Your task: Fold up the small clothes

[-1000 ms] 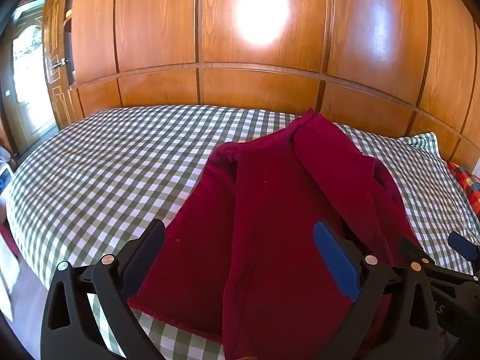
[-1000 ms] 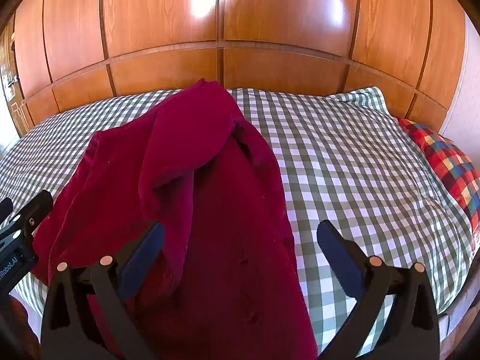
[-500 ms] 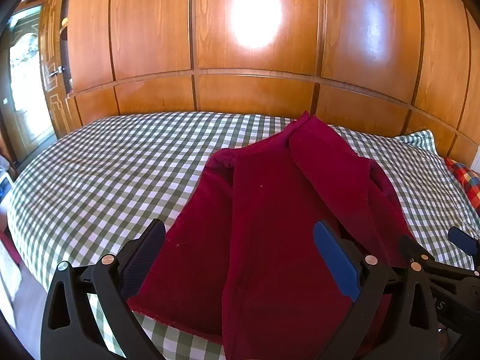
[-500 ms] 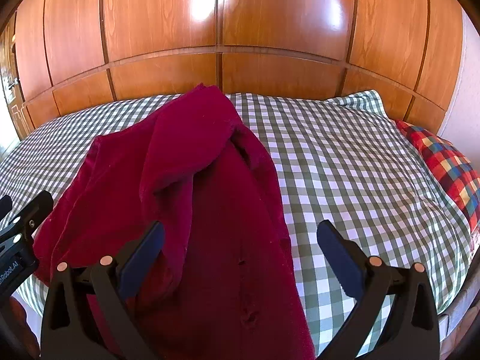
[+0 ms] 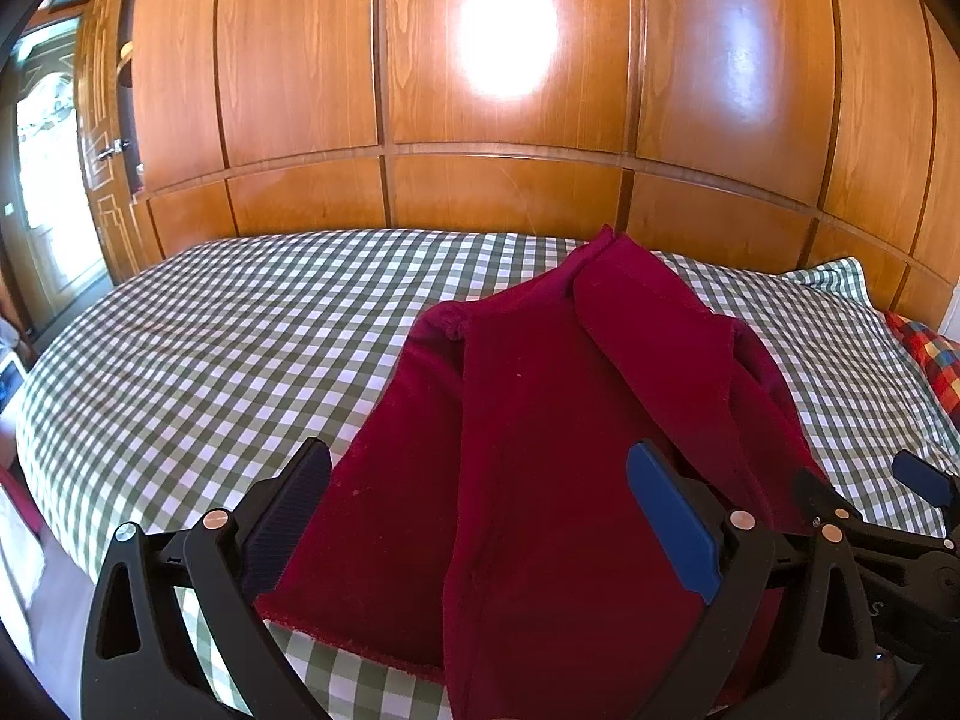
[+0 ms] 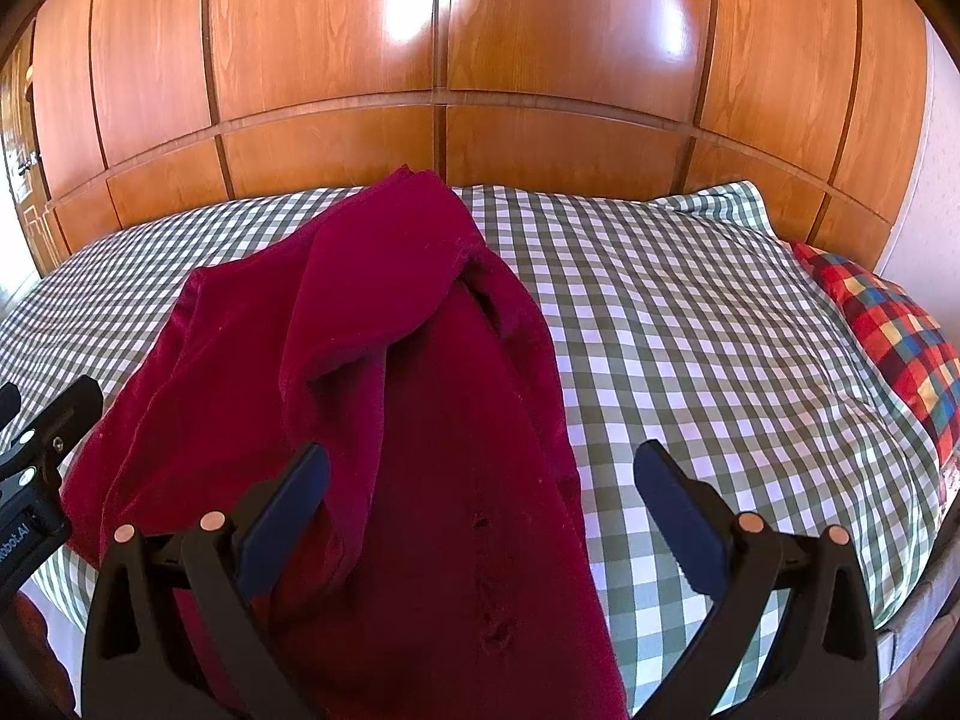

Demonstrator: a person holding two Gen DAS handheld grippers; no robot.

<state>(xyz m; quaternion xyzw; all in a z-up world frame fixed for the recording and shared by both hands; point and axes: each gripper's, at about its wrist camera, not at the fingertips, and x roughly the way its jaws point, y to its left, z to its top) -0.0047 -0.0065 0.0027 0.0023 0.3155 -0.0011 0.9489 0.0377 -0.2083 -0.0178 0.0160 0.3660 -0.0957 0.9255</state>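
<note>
Your left tongs (image 5: 480, 516) and right tongs (image 6: 480, 510) have backed off slightly, both gaping empty over the maroon garment (image 5: 540, 420) lying half-folded on the bed (image 5: 210, 348), so regrasp next.

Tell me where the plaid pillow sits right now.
The plaid pillow lies at the bed's far right edge in the right wrist view, beside the green checked pillow, well clear of the dark red garment.

The dark red garment (image 5: 540, 420) runs off the lower frame edge in both views; the plaid pillow (image 6: 888, 324) is cropped at right
</note>
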